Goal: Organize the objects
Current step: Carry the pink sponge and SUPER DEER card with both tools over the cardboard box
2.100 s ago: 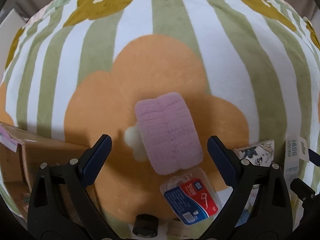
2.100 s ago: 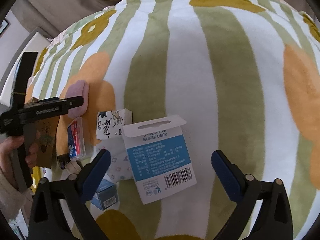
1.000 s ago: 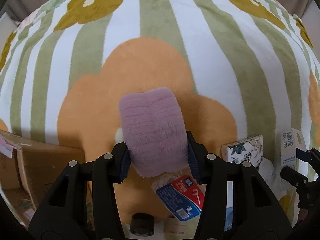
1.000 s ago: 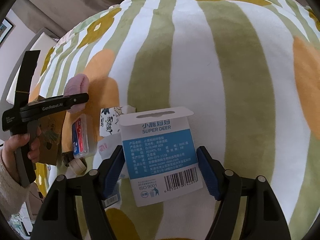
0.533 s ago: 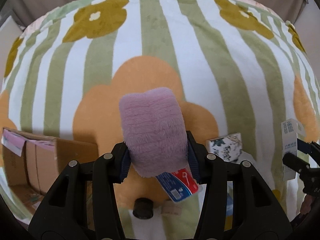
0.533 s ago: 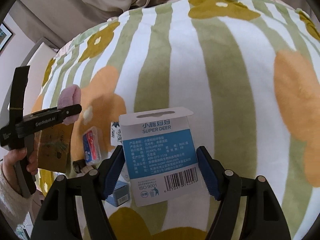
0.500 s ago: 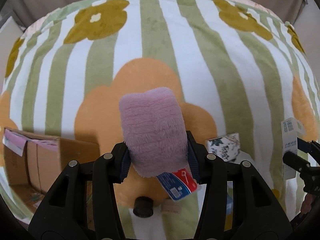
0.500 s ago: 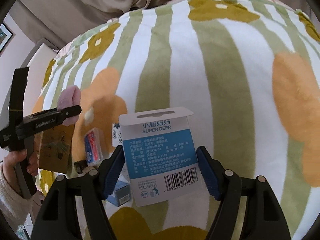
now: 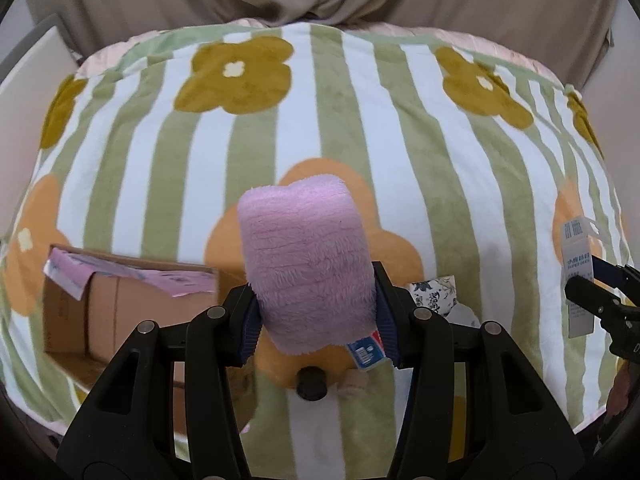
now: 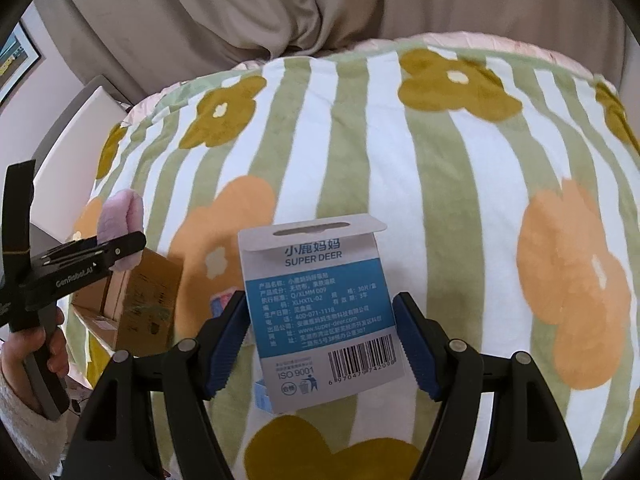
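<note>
Already both tongs are loaded: the left tongs (image 9: 316, 320) are clamped narrow on a fluffy pink cloth (image 9: 306, 260), which stands up between the pads, clear of the striped flowered blanket (image 9: 360, 120) on the bed, and the right tongs (image 10: 320, 340) are closed about halfway on a blue-and-white carded packet (image 10: 320, 308), gripped by its side edges with the barcode end nearest the camera. So two pick-ups look done, but nothing seems put away yet. A cardboard box (image 9: 116, 312), open at the top, sits below and to the left of the left tongs; it looks like the likely place for things, though that is my guess. Left on the blanket under and just right of the left tongs are a small blue and red case (image 9: 366, 350), a dark round cap (image 9: 312, 382) and a flower-printed tissue pack (image 9: 434, 294). Most of the sorting seems ahead.
</note>
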Demonstrator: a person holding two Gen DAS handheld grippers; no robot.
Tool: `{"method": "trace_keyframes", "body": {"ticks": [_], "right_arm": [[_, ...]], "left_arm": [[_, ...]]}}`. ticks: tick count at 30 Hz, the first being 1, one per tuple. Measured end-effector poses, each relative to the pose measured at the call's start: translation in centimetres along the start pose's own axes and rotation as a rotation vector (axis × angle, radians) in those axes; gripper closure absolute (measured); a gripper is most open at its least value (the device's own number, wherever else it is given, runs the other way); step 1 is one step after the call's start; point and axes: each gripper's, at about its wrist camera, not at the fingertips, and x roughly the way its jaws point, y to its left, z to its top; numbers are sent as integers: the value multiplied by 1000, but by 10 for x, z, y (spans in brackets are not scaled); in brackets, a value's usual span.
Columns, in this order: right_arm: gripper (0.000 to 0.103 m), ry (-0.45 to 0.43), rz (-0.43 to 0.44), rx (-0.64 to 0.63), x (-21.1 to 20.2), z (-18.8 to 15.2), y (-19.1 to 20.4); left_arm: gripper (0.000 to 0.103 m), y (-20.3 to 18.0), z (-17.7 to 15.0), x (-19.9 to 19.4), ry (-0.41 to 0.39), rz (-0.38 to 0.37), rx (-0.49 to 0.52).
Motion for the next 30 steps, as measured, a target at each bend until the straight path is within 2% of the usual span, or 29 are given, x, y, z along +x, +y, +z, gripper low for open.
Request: {"method": "trace_keyframes", "body": {"ticks": [14,30], "right_arm": [[35,-49,25,-78,-1,34,111],[34,-35,70,-169,47,45,261]], "left_arm": [[58,90,-3,-41,-14,29,-107],[58,226,-28,-58,-12,100,-239]]}}
